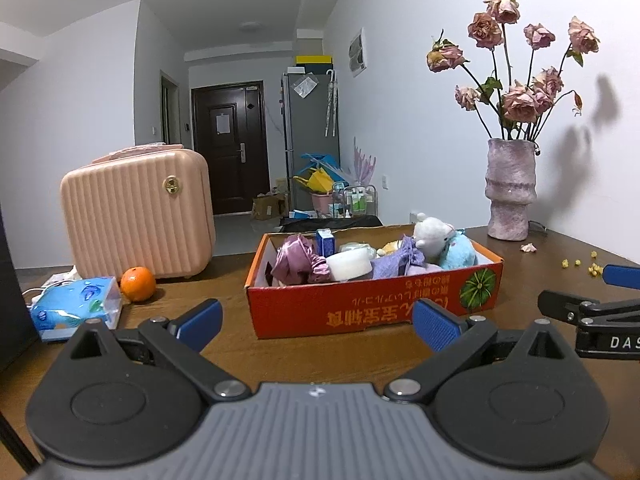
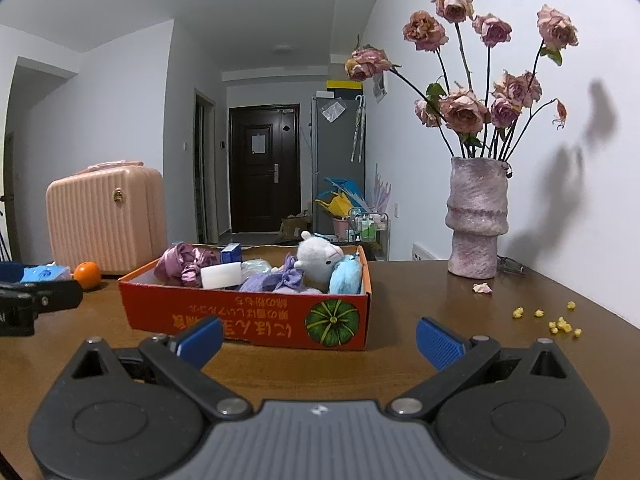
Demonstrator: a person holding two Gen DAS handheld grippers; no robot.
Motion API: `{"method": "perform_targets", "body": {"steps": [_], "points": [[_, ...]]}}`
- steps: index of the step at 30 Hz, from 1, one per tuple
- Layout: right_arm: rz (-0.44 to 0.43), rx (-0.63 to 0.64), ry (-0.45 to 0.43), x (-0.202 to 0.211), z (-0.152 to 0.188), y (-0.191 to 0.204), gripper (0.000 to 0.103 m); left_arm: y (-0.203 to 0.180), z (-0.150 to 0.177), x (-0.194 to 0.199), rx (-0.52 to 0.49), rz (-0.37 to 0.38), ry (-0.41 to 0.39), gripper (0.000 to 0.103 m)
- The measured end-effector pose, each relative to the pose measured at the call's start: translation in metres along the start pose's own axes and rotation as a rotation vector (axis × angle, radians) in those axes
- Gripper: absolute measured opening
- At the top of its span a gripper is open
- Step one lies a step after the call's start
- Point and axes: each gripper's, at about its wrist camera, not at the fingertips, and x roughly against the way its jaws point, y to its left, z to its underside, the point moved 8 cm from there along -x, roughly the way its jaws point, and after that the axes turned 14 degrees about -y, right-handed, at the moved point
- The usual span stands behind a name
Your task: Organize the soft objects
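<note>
Two hand-held grippers (image 1: 316, 322) (image 2: 320, 338) spread, empty | red box (image 1: 360, 304) lengthwise left-right, print inverted

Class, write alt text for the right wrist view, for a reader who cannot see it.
An open right gripper points at a red cardboard box holding a white plush toy, purple cloths and other items on a wooden table. A vase of dried roses stands to the right.

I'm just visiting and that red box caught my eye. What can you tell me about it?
The red cardboard box is shallow, lidless and rectangular, lying flat on the brown table. Its front wall shows upside-down yellow lettering and a green pumpkin picture. Inside are a white plush toy, purple fabric and other items. Neither gripper touches it.
</note>
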Motion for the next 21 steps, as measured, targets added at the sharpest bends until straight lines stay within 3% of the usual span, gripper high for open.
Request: {"method": "perform_targets", "body": {"steps": [12, 21], "points": [[-0.052, -0.02, 0.028, 0.052, 0.002, 0.013, 0.103, 0.003, 0.003, 0.057, -0.002, 0.013, -0.019, 0.103], [-0.066, 0.001, 0.039, 0.073, -0.001, 0.024, 0.103, 0.002, 0.002, 0.067, 0.01, 0.031, -0.03, 0.103]]}}
